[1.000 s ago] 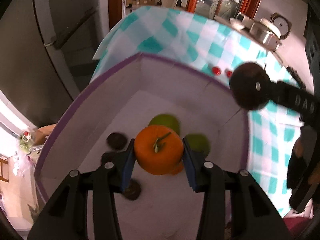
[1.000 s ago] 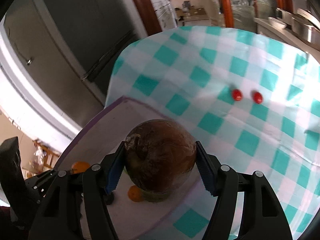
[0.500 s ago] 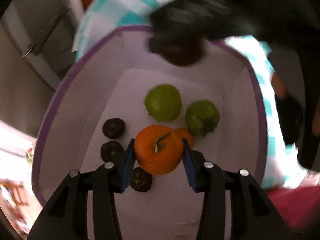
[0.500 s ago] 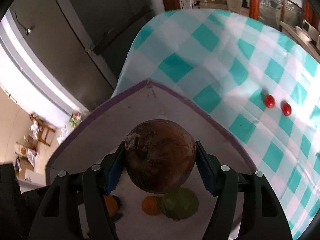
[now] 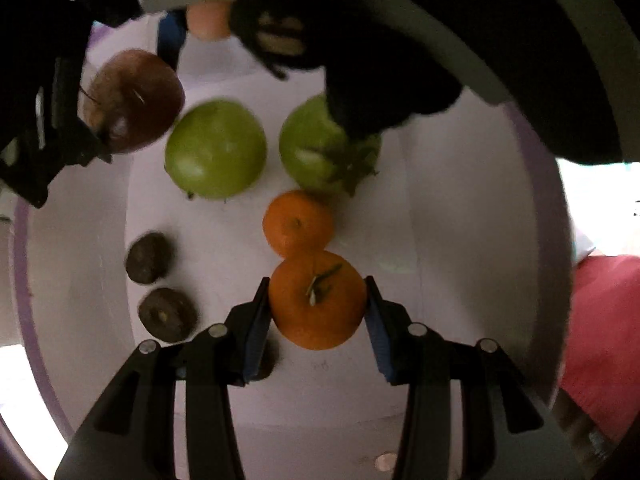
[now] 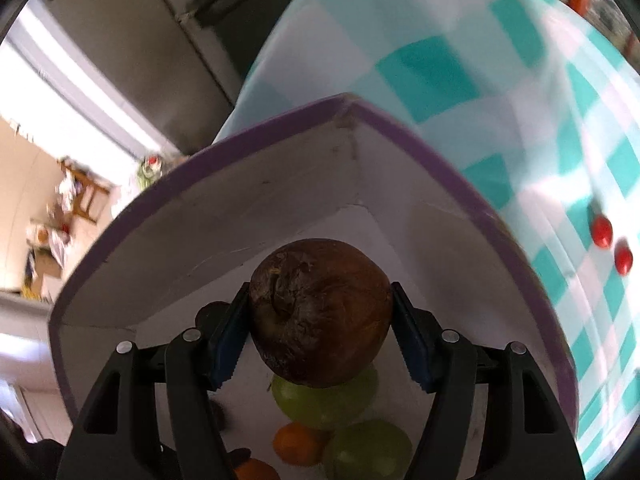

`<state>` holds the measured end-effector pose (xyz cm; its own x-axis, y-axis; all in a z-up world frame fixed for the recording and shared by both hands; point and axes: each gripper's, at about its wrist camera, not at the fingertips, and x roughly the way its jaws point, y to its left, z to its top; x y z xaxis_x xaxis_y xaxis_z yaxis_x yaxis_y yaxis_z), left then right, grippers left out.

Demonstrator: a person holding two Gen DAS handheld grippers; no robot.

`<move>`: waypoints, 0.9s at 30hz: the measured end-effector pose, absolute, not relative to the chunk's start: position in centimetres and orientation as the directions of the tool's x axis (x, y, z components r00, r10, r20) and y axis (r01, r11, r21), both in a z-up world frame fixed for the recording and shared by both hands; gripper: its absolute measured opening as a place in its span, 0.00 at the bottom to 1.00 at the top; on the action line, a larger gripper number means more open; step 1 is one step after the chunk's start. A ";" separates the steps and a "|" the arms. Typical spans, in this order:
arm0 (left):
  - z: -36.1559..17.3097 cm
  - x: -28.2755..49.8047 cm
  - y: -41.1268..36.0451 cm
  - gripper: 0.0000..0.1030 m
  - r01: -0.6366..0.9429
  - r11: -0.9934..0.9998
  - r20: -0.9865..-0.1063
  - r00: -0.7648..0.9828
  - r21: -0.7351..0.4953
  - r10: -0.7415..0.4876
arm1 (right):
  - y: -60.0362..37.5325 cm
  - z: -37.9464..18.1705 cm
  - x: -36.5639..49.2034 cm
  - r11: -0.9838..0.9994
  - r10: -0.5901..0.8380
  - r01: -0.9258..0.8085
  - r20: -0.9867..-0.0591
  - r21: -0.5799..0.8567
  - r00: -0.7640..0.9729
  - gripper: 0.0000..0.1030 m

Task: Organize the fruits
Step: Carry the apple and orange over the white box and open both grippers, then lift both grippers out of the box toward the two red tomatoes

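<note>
Now both grippers are over the box (image 6: 472, 200) — left gripper (image 5: 316, 312) pinching an orange (image 5: 316, 300), right gripper (image 6: 320, 332) clamping a brown apple (image 6: 320, 316). Several fruits lie below; two cherry tomatoes (image 6: 602, 231) wait outside.

Between the blue pads of the left gripper (image 5: 317, 312) sits a bright orange tangerine (image 5: 316, 300) with a green stem. Just beyond it lies a smaller orange one (image 5: 298, 222), then two yellow-green fruits (image 5: 216, 148). Left of the claw are dark brown, near-black round fruits (image 5: 149, 258). The box (image 5: 480, 216) is white inside with a purple rim.

The right gripper (image 6: 320, 332), black with blue pads, frames a mottled dark brown apple (image 6: 320, 312). Right of that claw, the cloth (image 6: 460, 60) is teal-and-white check, with two red cherry tomatoes (image 6: 602, 231).
</note>
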<state>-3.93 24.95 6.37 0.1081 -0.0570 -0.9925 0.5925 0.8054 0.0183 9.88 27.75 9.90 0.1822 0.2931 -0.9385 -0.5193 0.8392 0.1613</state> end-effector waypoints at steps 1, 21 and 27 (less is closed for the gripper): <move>6.2 -3.6 25.2 0.44 0.579 0.816 -0.994 0.096 0.008 -0.059 | 28.3 9.6 9.9 0.829 0.284 -0.540 -0.942 0.148 0.177 0.64; 8.1 -3.3 28.0 0.76 0.454 0.891 -0.989 0.143 0.025 -0.045 | 27.3 9.5 10.8 0.870 0.291 -0.463 -0.935 0.171 0.202 0.77; 10.0 -4.8 28.9 0.82 0.427 0.904 -0.973 0.219 0.028 -0.073 | 24.7 13.2 9.9 0.886 0.328 -0.421 -0.904 0.194 0.273 0.78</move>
